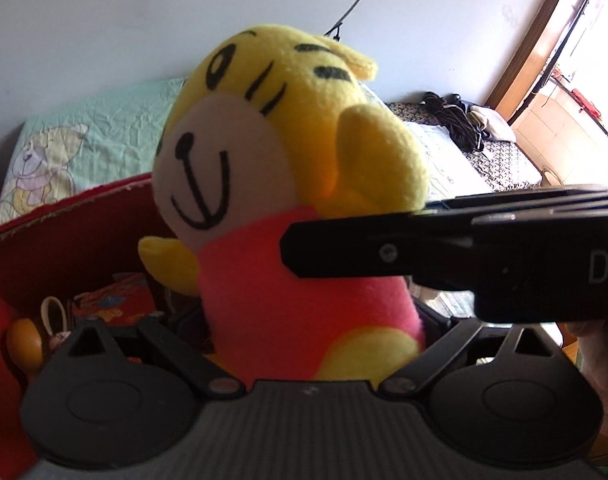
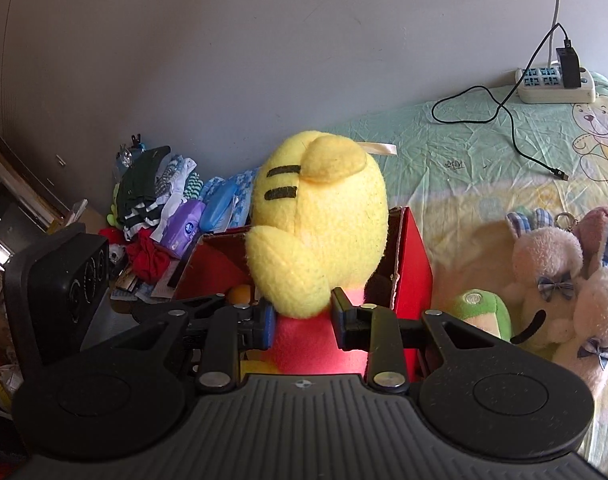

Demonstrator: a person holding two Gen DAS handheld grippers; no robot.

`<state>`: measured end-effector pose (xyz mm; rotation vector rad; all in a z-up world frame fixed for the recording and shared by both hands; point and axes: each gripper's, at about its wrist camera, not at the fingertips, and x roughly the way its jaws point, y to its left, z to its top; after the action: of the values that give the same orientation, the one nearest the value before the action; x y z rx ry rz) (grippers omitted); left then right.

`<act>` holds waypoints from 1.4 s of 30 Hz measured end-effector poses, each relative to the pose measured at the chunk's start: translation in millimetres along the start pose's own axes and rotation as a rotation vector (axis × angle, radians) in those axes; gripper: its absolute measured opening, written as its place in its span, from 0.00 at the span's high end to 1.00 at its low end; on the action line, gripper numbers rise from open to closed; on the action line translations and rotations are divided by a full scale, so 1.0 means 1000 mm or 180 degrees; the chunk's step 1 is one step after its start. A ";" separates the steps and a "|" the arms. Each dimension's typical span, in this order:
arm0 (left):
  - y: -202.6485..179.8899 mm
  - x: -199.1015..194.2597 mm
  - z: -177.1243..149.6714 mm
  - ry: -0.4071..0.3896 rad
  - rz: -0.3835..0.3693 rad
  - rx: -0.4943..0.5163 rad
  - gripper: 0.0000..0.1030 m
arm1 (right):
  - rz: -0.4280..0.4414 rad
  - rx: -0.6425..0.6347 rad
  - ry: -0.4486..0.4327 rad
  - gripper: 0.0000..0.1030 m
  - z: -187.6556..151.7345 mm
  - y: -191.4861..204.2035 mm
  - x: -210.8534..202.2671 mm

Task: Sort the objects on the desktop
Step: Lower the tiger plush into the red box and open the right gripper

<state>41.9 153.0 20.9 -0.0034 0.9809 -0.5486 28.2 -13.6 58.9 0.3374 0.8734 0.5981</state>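
A yellow tiger plush (image 2: 319, 216) in a pink shirt hangs upright over an open red box (image 2: 413, 264). My right gripper (image 2: 302, 320) is shut on its pink body just below the head. In the left wrist view the plush (image 1: 264, 152) faces the camera, and the right gripper's black fingers (image 1: 343, 252) reach in from the right across its shirt. My left gripper (image 1: 304, 320) stands wide open, with the plush's lower body between its spread arms; its fingertips are hidden behind the plush. The red box (image 1: 64, 232) holds an orange ball (image 1: 24, 344) and small items.
White rabbit plushes (image 2: 543, 264) and a green plush (image 2: 483, 312) lie on the pale green sheet (image 2: 443, 160) right of the box. A power strip (image 2: 555, 84) with a black cable sits by the wall. A pile of clothes (image 2: 156, 200) lies left of the box.
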 end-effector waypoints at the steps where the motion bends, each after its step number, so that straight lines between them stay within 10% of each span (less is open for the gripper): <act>1: 0.003 0.003 -0.001 0.0035 -0.0011 -0.0029 0.07 | -0.0025 -0.0005 0.0047 0.71 0.000 0.001 0.004; 23: 0.045 0.045 -0.011 0.0509 -0.0584 -0.0627 0.00 | -0.0474 0.0246 0.0872 0.69 0.007 -0.011 0.058; 42: 0.051 0.035 -0.017 0.0449 -0.0605 -0.0672 0.02 | -0.0426 0.0221 0.0602 0.61 0.010 -0.012 0.043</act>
<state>66.4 185.7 -28.4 -0.2514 1.1803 -0.6232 61.4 3.0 32.1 0.2854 1.0917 0.4814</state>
